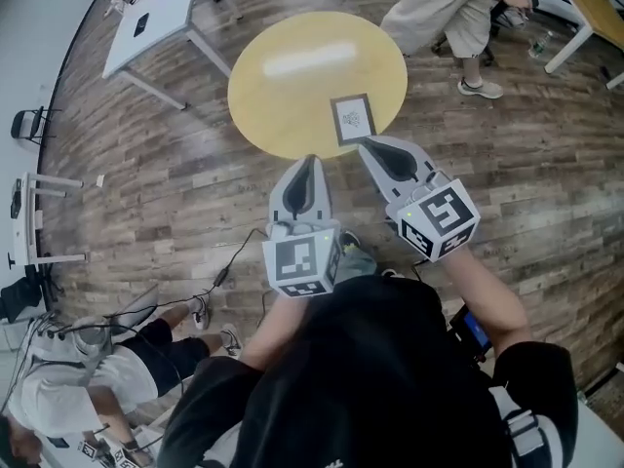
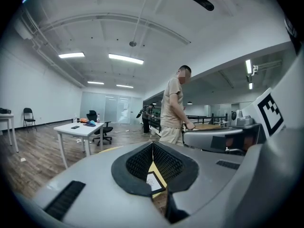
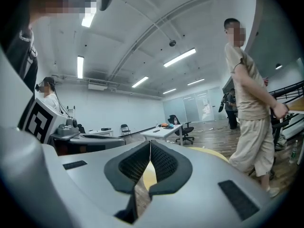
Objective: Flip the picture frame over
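Round yellow table (image 1: 292, 76) up ahead. Left gripper (image 1: 310, 161) has its jaws pressed together, nothing between them. Right gripper (image 1: 363, 144) is the same, tip close to the picture frame (image 1: 352, 118), which lies flat at the table's near right edge.

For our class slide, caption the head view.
Both shut, the left hand-held gripper and right hand-held gripper point toward a picture frame on a round yellow table.
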The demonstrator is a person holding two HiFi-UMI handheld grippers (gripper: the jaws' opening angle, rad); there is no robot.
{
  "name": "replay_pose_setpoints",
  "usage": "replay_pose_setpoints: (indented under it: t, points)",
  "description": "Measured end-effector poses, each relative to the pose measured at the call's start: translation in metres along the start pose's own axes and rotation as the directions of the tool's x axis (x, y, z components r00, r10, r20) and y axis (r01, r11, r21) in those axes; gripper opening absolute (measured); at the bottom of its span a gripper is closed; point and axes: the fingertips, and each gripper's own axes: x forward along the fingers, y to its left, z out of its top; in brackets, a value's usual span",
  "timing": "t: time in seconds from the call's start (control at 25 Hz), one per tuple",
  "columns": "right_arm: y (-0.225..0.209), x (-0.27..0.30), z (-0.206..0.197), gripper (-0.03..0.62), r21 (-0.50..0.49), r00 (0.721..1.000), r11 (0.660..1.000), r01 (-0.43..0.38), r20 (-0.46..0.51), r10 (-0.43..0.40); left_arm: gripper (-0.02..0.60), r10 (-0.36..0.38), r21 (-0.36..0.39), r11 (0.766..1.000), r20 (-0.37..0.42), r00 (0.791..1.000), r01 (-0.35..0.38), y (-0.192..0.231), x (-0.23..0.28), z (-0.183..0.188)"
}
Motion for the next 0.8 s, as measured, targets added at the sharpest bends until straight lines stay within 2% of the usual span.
replay_pose_setpoints:
  t: [0.28,0.52,0.8]
  points:
    - [-0.011,0.042,0.000,0.018,-0.045,0.999,0.999,-0.023,-0.035,0.021,0.023,-0.034,-0.015,0.999,-0.015,0.999,0.034,0.030,0.034,-0.003]
    - [-0.030,0.054,-0.010,0.018,-0.066,0.996,0.997,-0.047,-0.073,0.042,0.023,-0.062,-0.029,0.998,-0.037,0.997,0.060,0.033,0.063,-0.007]
    - [-0.082,0.067,-0.021,0.018,-0.071,0.993,0.996,-0.054,-0.112,0.046,0.023,-0.075,-0.018,0.997,-0.057,0.996,0.074,0.028,0.112,-0.008]
